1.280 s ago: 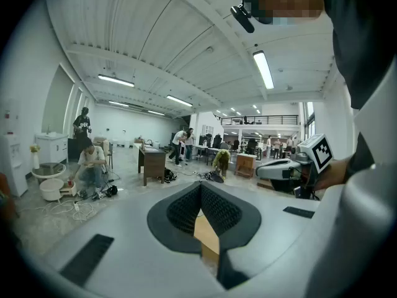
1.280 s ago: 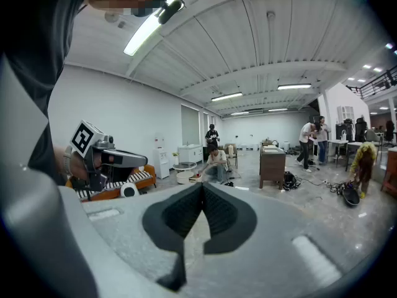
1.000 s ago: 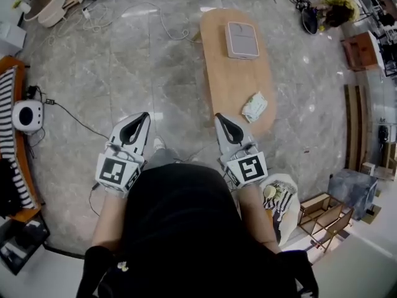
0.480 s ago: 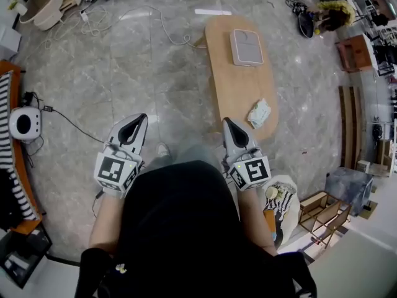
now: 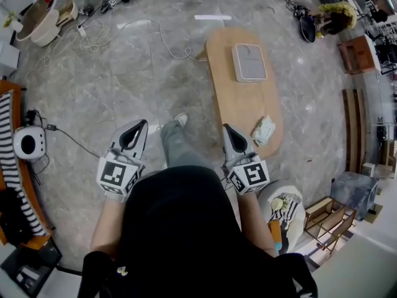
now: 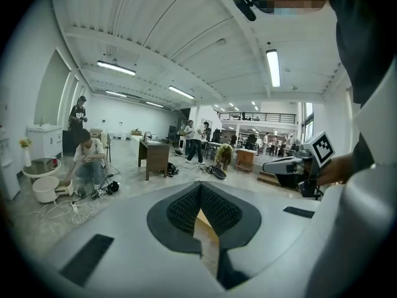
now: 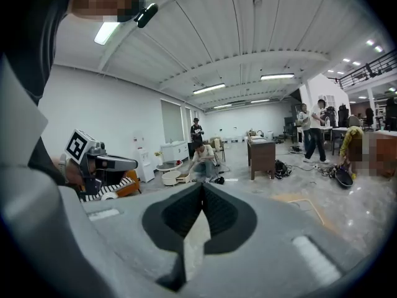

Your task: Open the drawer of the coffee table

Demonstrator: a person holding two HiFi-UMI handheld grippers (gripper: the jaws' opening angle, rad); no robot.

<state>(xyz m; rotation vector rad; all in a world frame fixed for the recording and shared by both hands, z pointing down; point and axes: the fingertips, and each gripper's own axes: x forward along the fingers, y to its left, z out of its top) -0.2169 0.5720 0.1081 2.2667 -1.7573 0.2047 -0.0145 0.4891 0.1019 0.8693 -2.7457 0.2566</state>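
The coffee table (image 5: 239, 98) is a long oval wooden top standing on the stone floor ahead and to the right in the head view. No drawer shows from above. A flat grey-white square box (image 5: 249, 62) and a crumpled packet (image 5: 263, 130) lie on it. My right gripper (image 5: 226, 130) is shut and empty, its tip just left of the table's near end. My left gripper (image 5: 141, 125) is also shut and empty, over bare floor well left of the table. In each gripper view the dark pads meet, left (image 6: 201, 189) and right (image 7: 202, 189), with nothing between them.
The person's leg and shoe (image 5: 179, 120) reach forward between the grippers. Cables (image 5: 155, 27) trail over the floor at the back. A white round device (image 5: 28, 143) and a striped cloth (image 5: 12, 148) lie at left. A striped bag (image 5: 283, 207) and wooden crates (image 5: 325, 219) stand at right.
Both shut grippers have travelled forward with the person. The table has drawn nearer, its near end now beside the right gripper. A foot has stepped out between the grippers.
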